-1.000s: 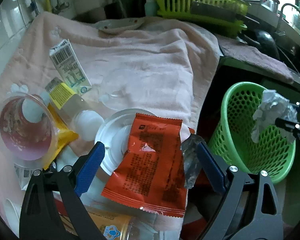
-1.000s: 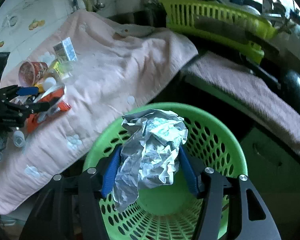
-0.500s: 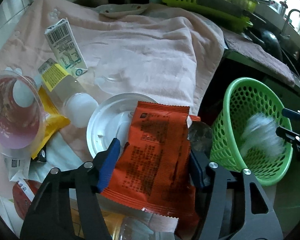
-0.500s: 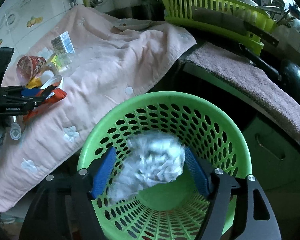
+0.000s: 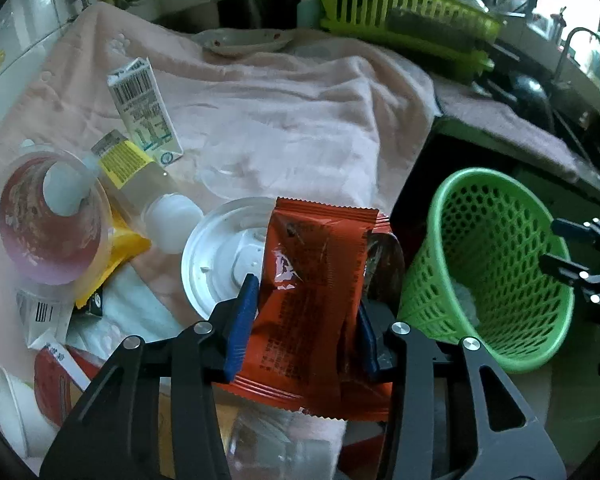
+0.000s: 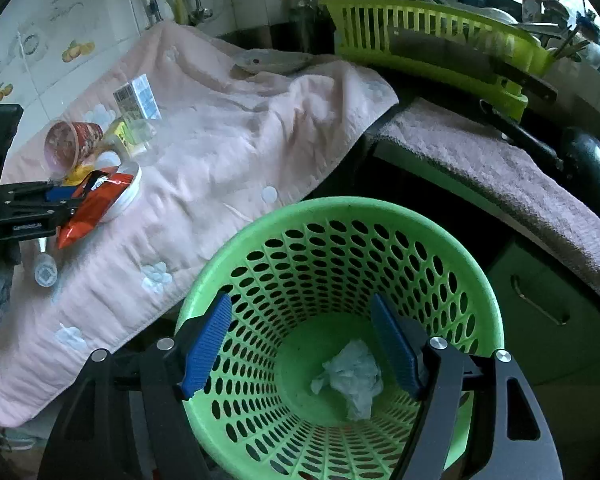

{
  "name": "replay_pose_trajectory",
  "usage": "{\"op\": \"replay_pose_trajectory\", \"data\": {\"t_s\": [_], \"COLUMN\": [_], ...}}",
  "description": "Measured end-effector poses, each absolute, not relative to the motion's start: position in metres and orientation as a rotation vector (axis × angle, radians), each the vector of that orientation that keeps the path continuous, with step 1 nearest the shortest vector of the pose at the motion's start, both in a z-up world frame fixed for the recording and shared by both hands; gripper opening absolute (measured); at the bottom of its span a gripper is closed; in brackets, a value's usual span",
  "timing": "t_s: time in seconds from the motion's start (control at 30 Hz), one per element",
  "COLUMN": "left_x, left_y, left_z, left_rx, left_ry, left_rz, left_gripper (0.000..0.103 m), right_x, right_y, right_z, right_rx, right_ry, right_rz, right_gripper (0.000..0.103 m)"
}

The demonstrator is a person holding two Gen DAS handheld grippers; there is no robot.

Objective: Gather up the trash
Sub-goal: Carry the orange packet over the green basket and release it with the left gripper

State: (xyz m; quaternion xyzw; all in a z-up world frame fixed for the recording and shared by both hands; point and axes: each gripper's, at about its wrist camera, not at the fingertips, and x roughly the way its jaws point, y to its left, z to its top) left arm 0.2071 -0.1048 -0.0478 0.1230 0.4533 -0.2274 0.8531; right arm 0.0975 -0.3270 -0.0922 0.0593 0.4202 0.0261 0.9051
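Left wrist view shows the left claw (image 5: pixel 306 320) with its blue pads on both sides of an orange-red snack wrapper (image 5: pixel 316 280); its jaws are closing on it and the pads already touch the foil. The wrapper is flat, glossy and creased, with dark print that I cannot read and zigzag edges at both ends. It stands partly lifted over a white round lid (image 5: pixel 224 256) on the pink towel (image 5: pixel 280 120), just left of the green basket (image 5: pixel 496 264). The lower part of the wrapper is cut by the claw's black arms.

Right wrist view shows the right claw (image 6: pixel 302 344) about half open, with nothing between its pads, above the mouth of the green basket. A crumpled white paper (image 6: pixel 352 376) lies on the bottom of the basket. Further left of the basket, a pink cup (image 5: pixel 48 224), a milk carton (image 5: pixel 144 112) and a yellow-labelled bottle (image 5: pixel 140 176) lie on the towel; more packages near the picture's edge are blurred.
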Motion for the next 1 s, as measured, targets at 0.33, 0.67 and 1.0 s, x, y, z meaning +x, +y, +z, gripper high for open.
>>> {"op": "replay_pose_trajectory", "data": {"t_s": [0.33, 0.67, 1.0], "left_x": [0.174, 0.139, 0.132], "left_y": [-0.14, -0.213, -0.25], "left_z": [-0.026, -0.048, -0.073], "left_rx": [0.222, 0.229, 0.208], "left_ry": [0.899, 0.937, 0.963], "left_rz": [-0.606, -0.763, -0.779], "left_gripper": [0.042, 0.042, 0.06], "right_x": [0.08, 0.046, 0.029], "right_y": [-0.34, -0.371, -0.391], "right_z": [-0.079, -0.07, -0.072], "right_rx": [0.129, 0.138, 0.188], "right_ry": [0.821, 0.774, 0.751], "right_rz": [0.014, -0.078, -0.126], "right_gripper": [0.07, 0.073, 0.074]}}
